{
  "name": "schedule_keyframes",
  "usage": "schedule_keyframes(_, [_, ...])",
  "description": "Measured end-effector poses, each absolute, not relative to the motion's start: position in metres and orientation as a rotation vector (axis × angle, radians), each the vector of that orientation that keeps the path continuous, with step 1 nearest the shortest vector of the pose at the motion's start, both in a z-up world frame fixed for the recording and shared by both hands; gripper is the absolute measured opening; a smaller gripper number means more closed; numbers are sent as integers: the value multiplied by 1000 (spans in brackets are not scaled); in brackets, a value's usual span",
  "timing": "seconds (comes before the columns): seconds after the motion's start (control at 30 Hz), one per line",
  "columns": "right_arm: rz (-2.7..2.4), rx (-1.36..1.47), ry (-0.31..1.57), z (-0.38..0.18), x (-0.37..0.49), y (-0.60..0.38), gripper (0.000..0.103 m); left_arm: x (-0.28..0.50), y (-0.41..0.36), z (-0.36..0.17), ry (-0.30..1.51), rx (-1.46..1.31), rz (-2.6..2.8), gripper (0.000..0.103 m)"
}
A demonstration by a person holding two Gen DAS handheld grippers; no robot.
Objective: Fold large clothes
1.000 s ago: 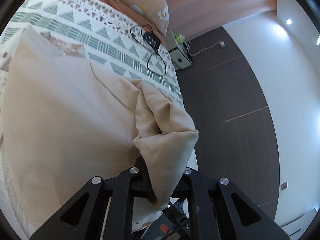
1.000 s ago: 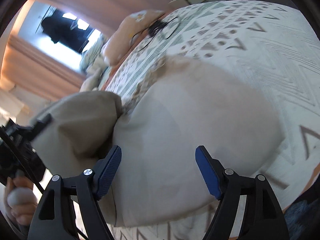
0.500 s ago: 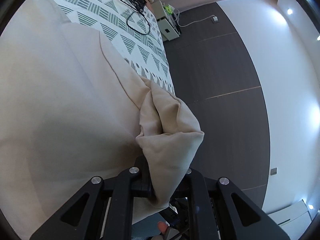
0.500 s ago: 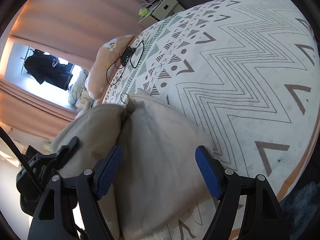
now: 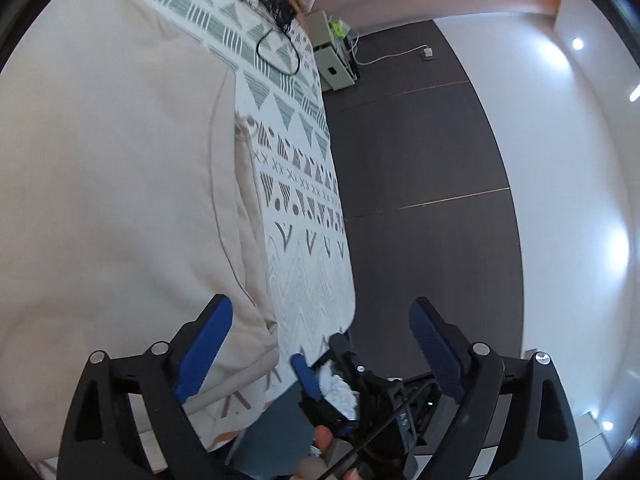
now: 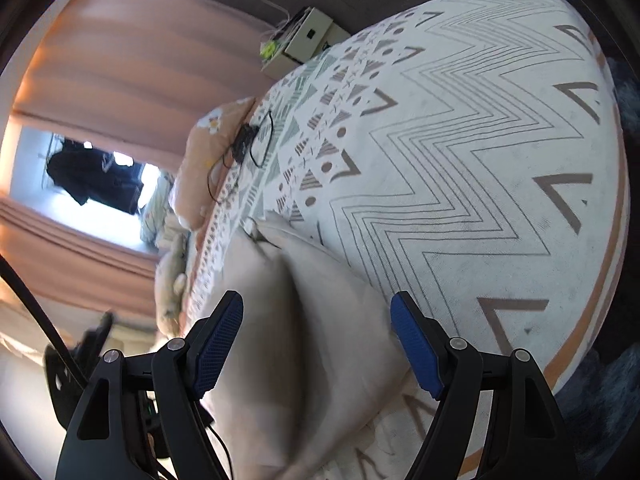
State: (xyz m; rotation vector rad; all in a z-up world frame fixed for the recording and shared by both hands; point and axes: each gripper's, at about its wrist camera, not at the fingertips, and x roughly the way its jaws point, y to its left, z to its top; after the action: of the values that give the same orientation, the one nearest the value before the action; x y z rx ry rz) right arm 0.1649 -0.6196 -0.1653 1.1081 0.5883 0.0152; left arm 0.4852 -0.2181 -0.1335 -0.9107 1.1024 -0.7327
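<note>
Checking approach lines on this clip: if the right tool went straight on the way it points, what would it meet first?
Most likely the beige garment lying on the patterned bedspread. It fills the gap between the right tool's open fingers, with nothing in front of it. How far off it lies is unclear.

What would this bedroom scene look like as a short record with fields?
Setting: bed with a patterned bedspread
Garment: beige garment lying on the bedspread, partly folded
Left gripper: jaws opening, no cloth between them
Right gripper: jaws open over the garment, not pinching it
Also on bed: black cable, peach pillow
Beside bed: small cabinet
</note>
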Motion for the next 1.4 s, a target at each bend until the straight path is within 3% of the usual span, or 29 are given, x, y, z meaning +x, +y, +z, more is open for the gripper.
schedule_keyframes(0.33, [116, 984, 636, -160, 172, -590, 75, 471, -130, -114, 1021, -710, -531, 91])
schedule_keyframes(0.5, [125, 921, 674, -161, 183, -581, 74, 465, -89, -131, 979, -661, -431, 91])
schedule_keyframes(0.57, [121, 897, 698, -161, 190, -574, 64, 459, -71, -139, 967, -654, -388, 91])
schedule_keyframes(0.8, [32, 806, 763, -166, 210, -555, 63, 438, -26, -178, 937, -693, -290, 91])
schedule_keyframes(1.0, [23, 792, 775, -164, 210, -546, 58, 437, -32, -211, 1014, -710, -340, 70])
schedule_keyframes(1.07, [12, 822, 766, -167, 205, -550, 49, 439, -35, -212, 1013, -716, -362, 68])
schedule_keyframes(1.33, [38, 876, 723, -186, 207, -557, 48, 438, -40, -217, 1014, -740, -362, 62])
schedule_keyframes(1.4, [37, 862, 725, -188, 213, -557, 37, 440, -39, -219, 1021, -749, -352, 57])
